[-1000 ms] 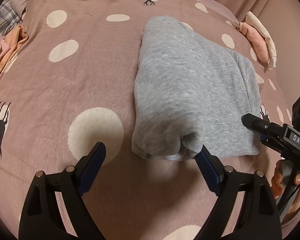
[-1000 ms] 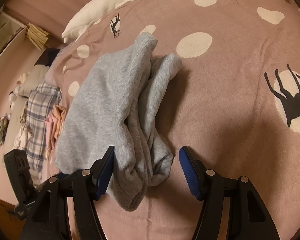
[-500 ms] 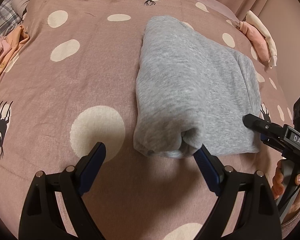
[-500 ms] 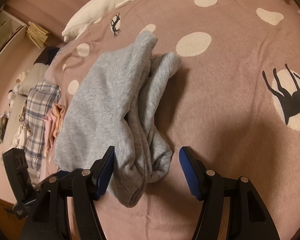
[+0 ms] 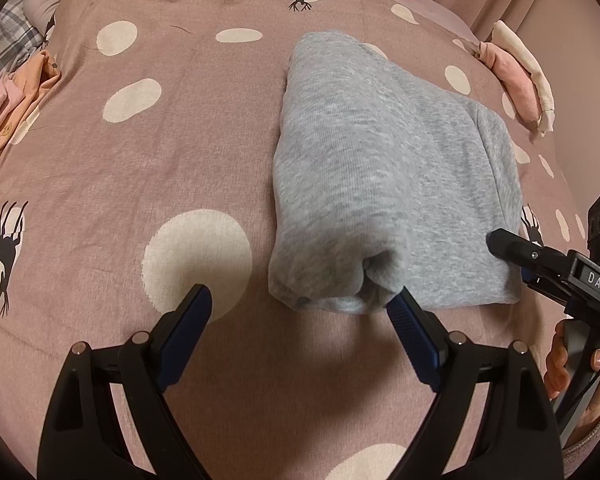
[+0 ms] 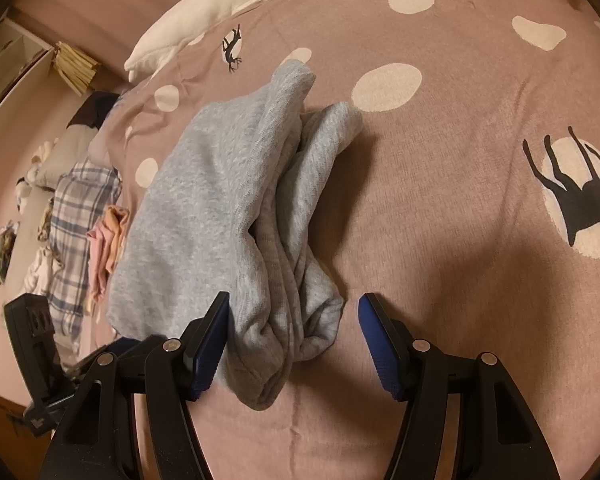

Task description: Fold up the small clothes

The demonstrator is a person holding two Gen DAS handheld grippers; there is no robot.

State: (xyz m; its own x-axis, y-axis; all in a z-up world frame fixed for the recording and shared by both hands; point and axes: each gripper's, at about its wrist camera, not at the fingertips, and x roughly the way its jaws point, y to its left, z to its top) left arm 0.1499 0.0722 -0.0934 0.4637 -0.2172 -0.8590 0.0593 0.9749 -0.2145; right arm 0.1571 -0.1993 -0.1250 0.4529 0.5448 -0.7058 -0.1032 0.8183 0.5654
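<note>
A grey knit garment (image 5: 384,176) lies folded in a thick bundle on the pink spotted bedspread (image 5: 148,168). My left gripper (image 5: 300,312) is open just in front of its near edge, its right finger at the fold's rolled end. In the right wrist view the same garment (image 6: 228,216) shows stacked layers and a bunched near end. My right gripper (image 6: 294,320) is open, its jaws on either side of that bunched end, the left pad against the cloth. The right gripper also shows in the left wrist view (image 5: 540,264), at the garment's right corner.
A pile of peach and pink clothes (image 5: 12,104) lies at the far left, next to a plaid cloth (image 6: 76,216). Folded pink and cream clothes (image 5: 516,76) sit at the far right bed edge. A white pillow (image 6: 204,20) lies at the bed's head.
The left gripper has drawn back slightly from the garment's near edge. The right gripper has barely shifted. Both stay open.
</note>
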